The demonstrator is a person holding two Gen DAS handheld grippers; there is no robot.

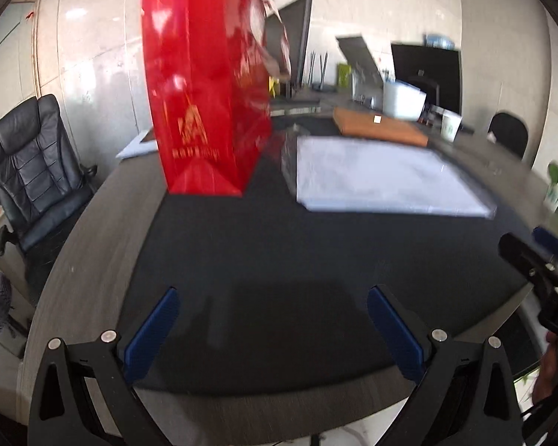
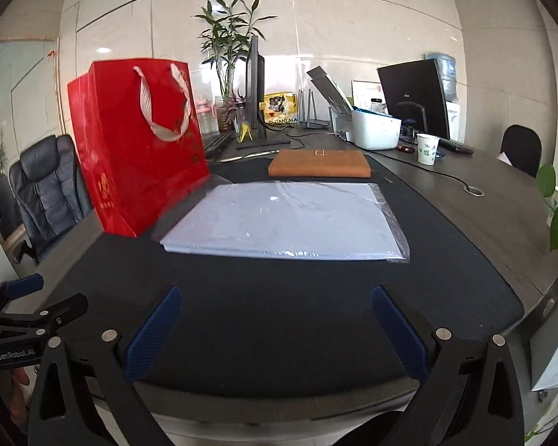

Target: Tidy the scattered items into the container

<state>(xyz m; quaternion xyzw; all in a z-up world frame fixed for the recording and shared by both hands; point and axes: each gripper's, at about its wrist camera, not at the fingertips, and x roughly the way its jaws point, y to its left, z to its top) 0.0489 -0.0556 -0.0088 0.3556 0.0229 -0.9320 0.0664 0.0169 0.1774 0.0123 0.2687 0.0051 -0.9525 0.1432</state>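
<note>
Left claw (image 1: 271, 329) stands wide open and holds nothing, poised over the black mat (image 1: 316, 260) near the worktop's (image 1: 93, 245) front edge. Left wrist view, blurred: one red gift bag (image 1: 208, 85) stands upright well ahead and to the left; one plastic-sleeved white sheet pack (image 1: 383, 178) lies flat just beside it on the right; one brown notebook (image 1: 381, 126) lies behind the pack. Nothing sits between claw and bag.

Right claw (image 2: 277, 329), likewise spread wide and empty, faces the same single sheet pack (image 2: 282, 219) straight ahead, with clear mat between. Bag (image 2: 137, 145) stands left of the pack, touching its sleeve; notebook (image 2: 320, 163) lies beyond. One paper cup (image 2: 427, 148), two monitors and one office chair (image 2: 48, 197) surround.
</note>
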